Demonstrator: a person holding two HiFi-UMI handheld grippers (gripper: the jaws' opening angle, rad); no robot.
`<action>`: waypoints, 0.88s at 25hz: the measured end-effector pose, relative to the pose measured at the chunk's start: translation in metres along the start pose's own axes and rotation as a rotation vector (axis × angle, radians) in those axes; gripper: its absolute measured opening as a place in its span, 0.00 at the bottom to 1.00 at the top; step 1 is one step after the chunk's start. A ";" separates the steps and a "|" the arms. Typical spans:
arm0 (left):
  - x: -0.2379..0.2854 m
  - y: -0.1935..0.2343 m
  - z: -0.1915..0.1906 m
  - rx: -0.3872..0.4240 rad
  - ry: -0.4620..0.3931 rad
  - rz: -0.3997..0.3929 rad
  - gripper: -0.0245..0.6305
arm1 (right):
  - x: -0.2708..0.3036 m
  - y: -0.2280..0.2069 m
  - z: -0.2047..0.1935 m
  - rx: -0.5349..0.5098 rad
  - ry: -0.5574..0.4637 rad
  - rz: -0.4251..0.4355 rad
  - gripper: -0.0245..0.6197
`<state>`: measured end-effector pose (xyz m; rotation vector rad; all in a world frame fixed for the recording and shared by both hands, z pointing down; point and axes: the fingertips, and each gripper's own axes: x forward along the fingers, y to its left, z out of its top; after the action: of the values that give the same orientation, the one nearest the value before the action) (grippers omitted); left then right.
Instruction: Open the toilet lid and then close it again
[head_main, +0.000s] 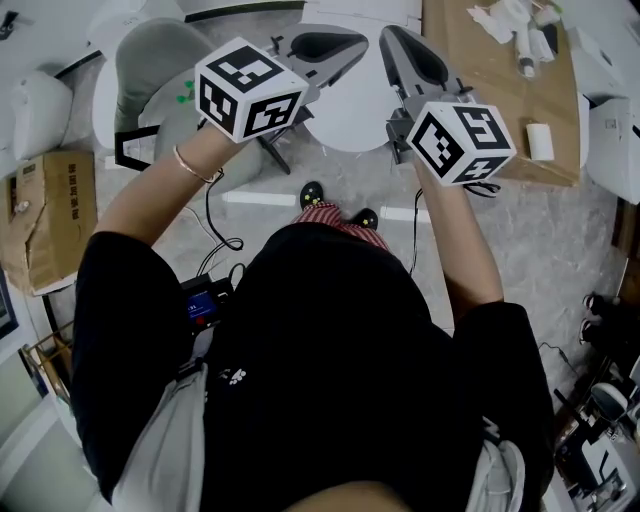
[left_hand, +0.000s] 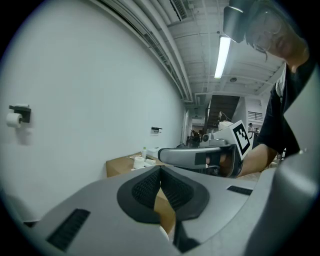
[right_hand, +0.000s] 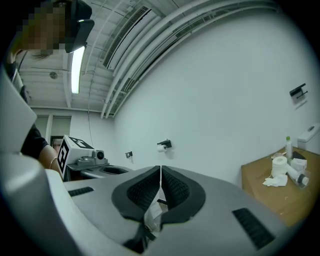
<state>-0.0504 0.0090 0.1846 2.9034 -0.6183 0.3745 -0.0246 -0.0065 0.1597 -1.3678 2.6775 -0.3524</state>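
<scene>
Forearms (head_main: 150, 195) hold left gripper (head_main: 345, 42) and right gripper (head_main: 400, 50) up, fingers (left_hand: 145, 192) together.

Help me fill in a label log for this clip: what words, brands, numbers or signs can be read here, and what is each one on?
No text here can be read.
Marker cubes: black-and-white square patterns only, no letters.
Cardboard box: a small label, too small to read.
Black shirt: a small white logo, too blurred to read.

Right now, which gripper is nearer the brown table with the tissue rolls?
The right gripper: it is held beside the brown table, with the left gripper on its far side.
</scene>
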 end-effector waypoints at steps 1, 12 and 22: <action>-0.001 0.000 0.000 0.002 -0.001 0.001 0.04 | -0.001 0.000 0.001 -0.003 -0.001 -0.001 0.08; -0.003 -0.004 0.011 0.015 -0.042 0.020 0.04 | -0.014 -0.001 0.016 -0.032 -0.014 -0.014 0.07; -0.008 0.000 0.014 0.021 -0.030 0.039 0.04 | -0.017 0.002 0.015 -0.027 -0.007 0.000 0.07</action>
<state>-0.0547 0.0097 0.1694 2.9259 -0.6805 0.3443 -0.0127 0.0061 0.1446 -1.3730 2.6861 -0.3124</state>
